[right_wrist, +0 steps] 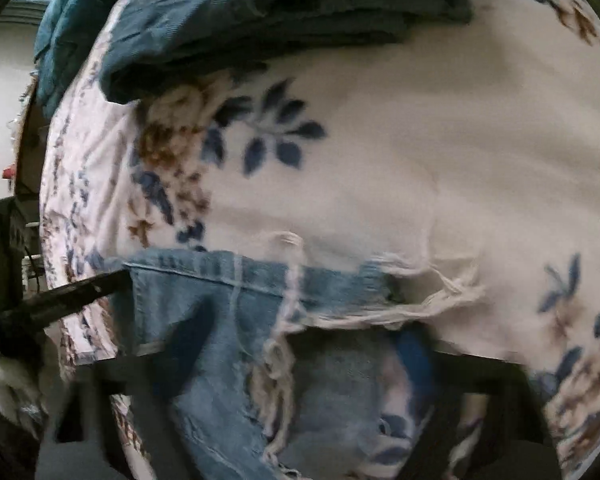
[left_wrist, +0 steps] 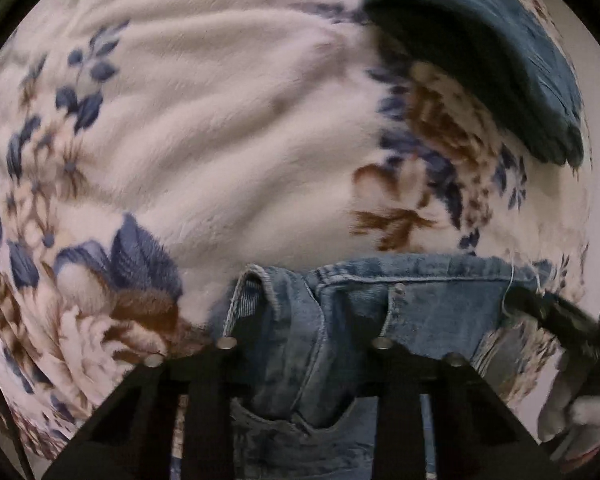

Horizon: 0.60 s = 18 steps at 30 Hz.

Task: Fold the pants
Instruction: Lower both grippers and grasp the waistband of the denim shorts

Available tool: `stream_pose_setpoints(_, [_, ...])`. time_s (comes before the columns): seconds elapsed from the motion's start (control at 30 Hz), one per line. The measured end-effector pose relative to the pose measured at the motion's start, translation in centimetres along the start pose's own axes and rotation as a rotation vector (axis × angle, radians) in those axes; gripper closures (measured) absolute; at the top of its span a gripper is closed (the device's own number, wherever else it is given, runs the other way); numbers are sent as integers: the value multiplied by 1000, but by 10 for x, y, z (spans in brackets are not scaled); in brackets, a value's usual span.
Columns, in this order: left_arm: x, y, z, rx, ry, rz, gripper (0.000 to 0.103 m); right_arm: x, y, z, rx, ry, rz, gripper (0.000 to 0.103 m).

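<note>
Light blue jeans hang between both grippers above a floral blanket. My left gripper is shut on the jeans' waistband near a pocket. In the left wrist view the right gripper grips the waistband's far end. In the right wrist view my right gripper is shut on the jeans at a frayed, torn hem with white threads. The left gripper shows there at the left, holding the denim edge. The right gripper's fingers are blurred.
Folded teal garments lie stacked at the far side of the blanket; they also show in the right wrist view. The blanket covers the whole surface. Its edge and a dark stand are at the left.
</note>
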State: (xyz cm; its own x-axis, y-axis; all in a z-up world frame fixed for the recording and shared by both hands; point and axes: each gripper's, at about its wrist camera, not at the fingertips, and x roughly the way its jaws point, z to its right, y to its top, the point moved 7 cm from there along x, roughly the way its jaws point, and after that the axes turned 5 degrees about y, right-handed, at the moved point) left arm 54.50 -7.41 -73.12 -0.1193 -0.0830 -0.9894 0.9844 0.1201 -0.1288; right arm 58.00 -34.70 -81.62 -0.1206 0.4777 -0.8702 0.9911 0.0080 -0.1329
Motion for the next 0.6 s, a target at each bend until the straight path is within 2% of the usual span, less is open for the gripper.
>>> stream_pose_setpoints(0.03, [-2, -1, 3, 13, 14, 16, 82, 1, 1, 0, 6, -13, 8, 76])
stream_pose_setpoints(0.07, [-3, -2, 5, 21, 22, 28, 83, 0, 2, 0, 4, -29, 28, 82])
stream_pose_setpoints(0.1, [-5, -3, 7, 24, 29, 41, 83, -1, 0, -3, -5, -36, 43, 94])
stream_pose_setpoints(0.3, [-26, -7, 8, 27, 45, 84, 84, -16, -15, -13, 29, -76, 97, 98])
stream_pose_setpoints(0.6, [-90, -39, 13, 45, 83, 149, 85, -66, -48, -40, 32, -124, 216, 99])
